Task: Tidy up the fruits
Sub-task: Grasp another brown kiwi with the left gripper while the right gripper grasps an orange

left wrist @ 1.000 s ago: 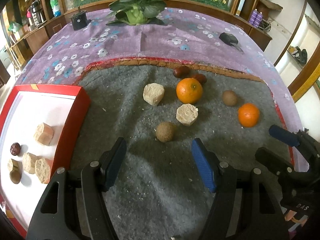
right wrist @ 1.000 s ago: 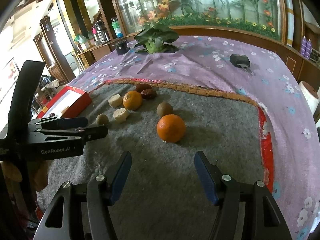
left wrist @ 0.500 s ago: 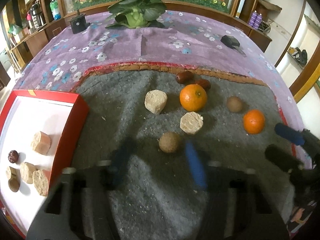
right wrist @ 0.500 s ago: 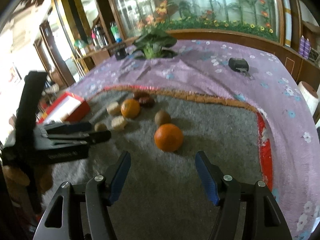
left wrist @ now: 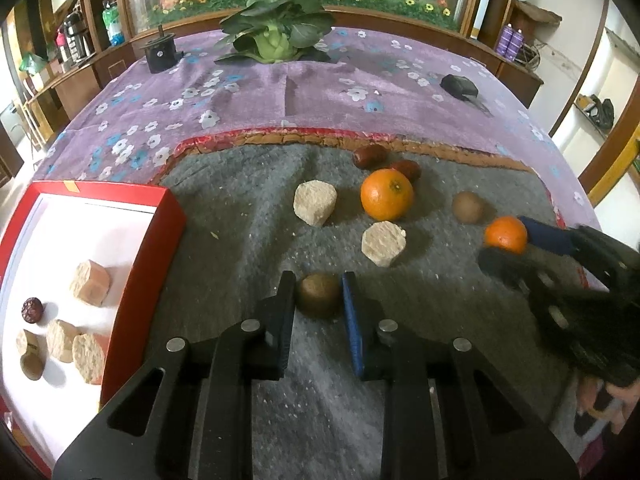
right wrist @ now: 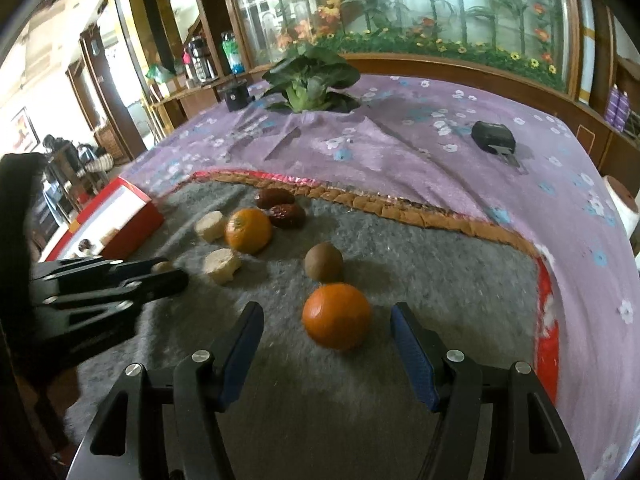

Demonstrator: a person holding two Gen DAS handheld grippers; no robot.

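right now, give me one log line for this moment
left gripper: shut on brown fruit | right gripper: open around orange | red box: holds earlier pieces

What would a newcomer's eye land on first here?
Probably the left gripper, its jaws closed around a brown kiwi on the grey felt mat. Next, the right gripper with jaws open either side of a bright orange. The red tray sits at the left, already holding pale chunks.
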